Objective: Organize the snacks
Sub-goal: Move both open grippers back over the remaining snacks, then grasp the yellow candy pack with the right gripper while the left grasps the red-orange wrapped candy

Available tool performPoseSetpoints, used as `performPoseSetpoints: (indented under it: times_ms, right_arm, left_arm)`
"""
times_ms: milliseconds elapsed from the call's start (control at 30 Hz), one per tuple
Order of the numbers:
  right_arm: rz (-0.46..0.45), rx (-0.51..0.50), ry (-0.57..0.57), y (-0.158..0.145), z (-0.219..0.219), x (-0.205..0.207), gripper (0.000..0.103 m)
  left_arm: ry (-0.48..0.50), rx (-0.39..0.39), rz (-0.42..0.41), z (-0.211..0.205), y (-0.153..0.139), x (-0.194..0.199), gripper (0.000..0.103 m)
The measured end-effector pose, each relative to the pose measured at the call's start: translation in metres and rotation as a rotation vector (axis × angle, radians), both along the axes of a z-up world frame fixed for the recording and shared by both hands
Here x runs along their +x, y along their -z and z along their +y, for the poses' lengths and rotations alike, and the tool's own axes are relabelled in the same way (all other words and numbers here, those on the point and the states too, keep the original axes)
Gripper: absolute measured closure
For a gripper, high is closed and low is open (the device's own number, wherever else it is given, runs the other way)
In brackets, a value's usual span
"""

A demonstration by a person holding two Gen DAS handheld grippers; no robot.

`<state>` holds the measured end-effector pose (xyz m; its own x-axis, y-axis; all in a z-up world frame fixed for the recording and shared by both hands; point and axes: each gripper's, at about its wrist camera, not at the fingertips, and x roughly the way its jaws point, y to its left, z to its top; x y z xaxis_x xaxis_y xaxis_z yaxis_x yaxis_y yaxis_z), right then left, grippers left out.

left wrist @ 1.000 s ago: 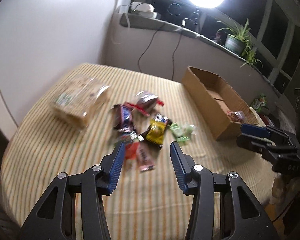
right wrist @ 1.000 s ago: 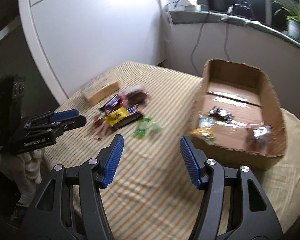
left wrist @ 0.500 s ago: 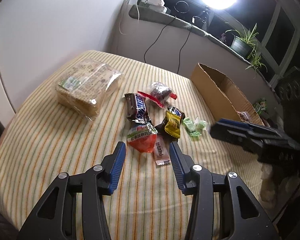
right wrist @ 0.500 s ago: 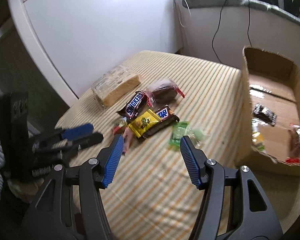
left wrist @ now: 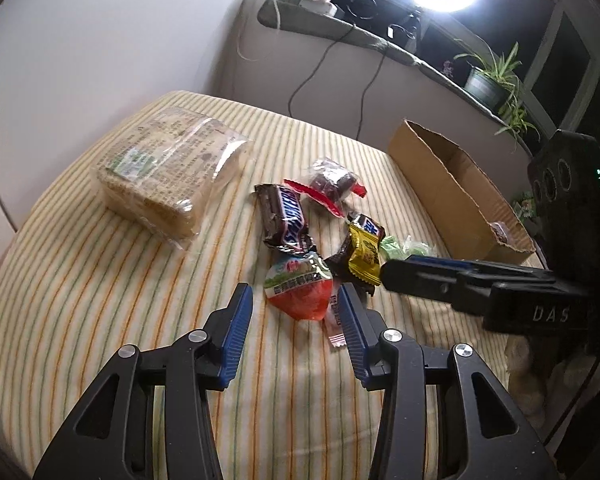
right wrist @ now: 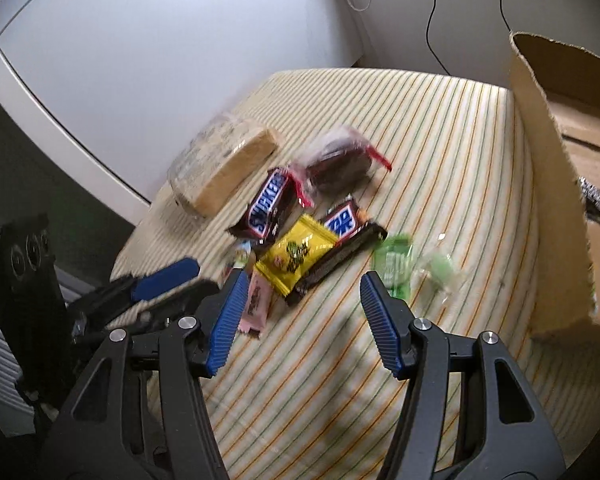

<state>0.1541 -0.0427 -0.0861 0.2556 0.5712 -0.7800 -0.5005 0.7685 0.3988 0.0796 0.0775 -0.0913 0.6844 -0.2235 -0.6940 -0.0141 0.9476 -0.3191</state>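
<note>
Pink sachet (left wrist: 335, 322) half behind fingers (left wrist: 350, 322)

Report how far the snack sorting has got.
Done: a few wrapped snacks lie in the cardboard box. In hand: nothing; left gripper and right gripper are open above the pile. Left: Snickers bar, yellow candy, cracker pack, others on the striped cloth.

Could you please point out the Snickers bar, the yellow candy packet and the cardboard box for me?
Snickers bar (left wrist: 286, 216): left wrist view, middle of the brown wrapper.
Yellow candy packet (right wrist: 298, 254): right wrist view, centre of its printed face.
Cardboard box (left wrist: 440, 184): left wrist view, outer face of its near long wall.
</note>
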Motion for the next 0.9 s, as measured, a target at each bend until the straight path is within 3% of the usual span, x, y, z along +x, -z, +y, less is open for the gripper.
performPoseSetpoints:
  times_ms: [233,600,733,900]
  right_arm:
    - [0.015,0.029,0.023,-0.006,0.004,0.005,0.042]
    - [0.018,-0.068,0.032,0.008,0.030,0.021,0.042]
    - [0.031,-0.076,0.027,0.012,0.028,0.022,0.059]
    - [0.053,-0.082,0.013,0.014,0.024,0.022,0.071]
  left_arm:
    - [0.029,0.032,0.005,-0.009,0.002,0.010,0.061]
    - [0.046,0.066,0.029,-0.012,0.009,0.016,0.061]
    - [0.051,0.069,0.032,-0.013,0.011,0.019,0.061]
    - [0.046,0.067,0.034,-0.013,0.012,0.020,0.067]
